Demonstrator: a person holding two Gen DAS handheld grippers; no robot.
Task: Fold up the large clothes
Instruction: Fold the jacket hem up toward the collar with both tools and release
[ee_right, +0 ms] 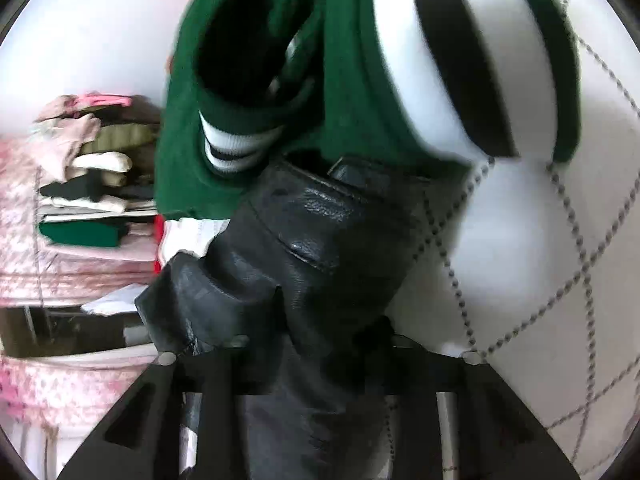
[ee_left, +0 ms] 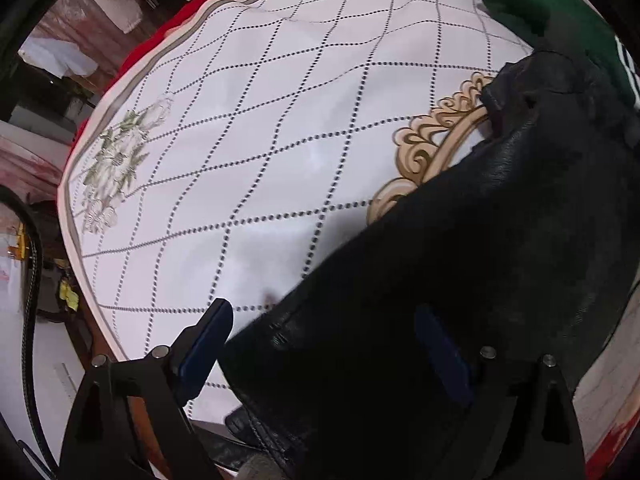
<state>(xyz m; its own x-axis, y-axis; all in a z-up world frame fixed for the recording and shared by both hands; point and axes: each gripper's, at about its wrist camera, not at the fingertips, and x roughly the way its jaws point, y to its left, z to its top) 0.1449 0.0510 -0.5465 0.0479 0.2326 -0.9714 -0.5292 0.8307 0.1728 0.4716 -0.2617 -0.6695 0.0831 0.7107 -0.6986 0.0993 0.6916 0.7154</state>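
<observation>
A black leather jacket (ee_left: 480,248) lies crumpled on the right part of the white diamond-patterned tablecloth (ee_left: 260,140). My left gripper (ee_left: 324,348) points steeply down over the jacket's near edge. Its blue pads (ee_left: 208,344) stand wide apart; the leather lies between them and no pad presses on it. In the right wrist view the same black leather jacket (ee_right: 320,248) bunches up between my right gripper's (ee_right: 328,320) jaws. They stand close together and hold a fold of it. The leather hides the fingertips.
A green jacket with white and black stripes (ee_right: 360,80) is heaped just behind the leather one, also at the table's far right (ee_left: 532,4). A stack of folded clothes (ee_right: 92,184) sits off the table to the left. A red cloth (ee_left: 160,36) shows under the tablecloth's edge.
</observation>
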